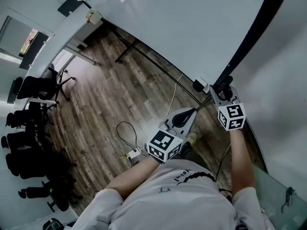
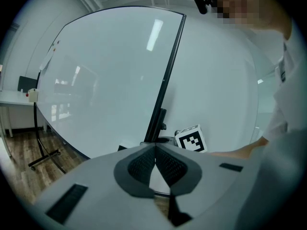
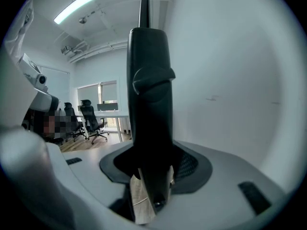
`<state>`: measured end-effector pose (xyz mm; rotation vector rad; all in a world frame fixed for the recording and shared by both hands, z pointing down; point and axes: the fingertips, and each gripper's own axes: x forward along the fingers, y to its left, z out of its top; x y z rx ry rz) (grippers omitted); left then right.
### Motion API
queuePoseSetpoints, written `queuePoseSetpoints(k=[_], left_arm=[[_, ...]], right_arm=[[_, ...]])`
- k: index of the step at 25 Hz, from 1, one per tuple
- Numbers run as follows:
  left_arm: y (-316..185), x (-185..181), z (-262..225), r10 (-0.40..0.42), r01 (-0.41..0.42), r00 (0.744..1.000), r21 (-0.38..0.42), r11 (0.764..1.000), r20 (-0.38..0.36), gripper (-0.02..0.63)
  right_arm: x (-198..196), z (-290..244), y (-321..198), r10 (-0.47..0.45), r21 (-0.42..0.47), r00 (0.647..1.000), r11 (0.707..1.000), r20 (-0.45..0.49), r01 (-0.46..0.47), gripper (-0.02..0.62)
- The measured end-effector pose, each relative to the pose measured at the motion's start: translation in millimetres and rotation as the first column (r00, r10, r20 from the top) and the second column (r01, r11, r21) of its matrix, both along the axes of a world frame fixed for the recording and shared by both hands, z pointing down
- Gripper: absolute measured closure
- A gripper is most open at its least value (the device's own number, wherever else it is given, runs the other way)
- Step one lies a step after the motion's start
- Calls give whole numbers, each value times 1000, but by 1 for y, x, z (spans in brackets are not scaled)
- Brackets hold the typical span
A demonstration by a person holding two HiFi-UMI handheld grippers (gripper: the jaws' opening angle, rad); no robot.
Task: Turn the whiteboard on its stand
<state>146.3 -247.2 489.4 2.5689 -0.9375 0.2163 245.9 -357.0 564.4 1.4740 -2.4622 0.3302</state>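
On whiteboard edge (image 3: 148, 80), right gripper (image 3: 152, 172)

Right tool (image 1: 225, 87) astride whiteboard frame (image 1: 254, 28), left tool (image 1: 192, 111) just left, chairs (image 1: 33, 87) far left.

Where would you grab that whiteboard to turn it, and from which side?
By its black edge bar, coming edge-on so the jaws straddle it, as the right gripper does. The bar is narrow enough to fit between them; the flat panel offers nothing to pinch.
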Motion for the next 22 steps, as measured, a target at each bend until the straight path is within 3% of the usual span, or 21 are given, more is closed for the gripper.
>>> queuePoseSetpoints(k=[9,22], left_arm=[[39,-68,-6,-38,38,999,12,999,-35,595],[123,-157,-9,39,-38,997,15,999,-71,595]], right_arm=[[-25,-2,47,51,-34,998,998,-23,-52,410],[-85,-8,158,102,-46,994,994,-28,-103,410]])
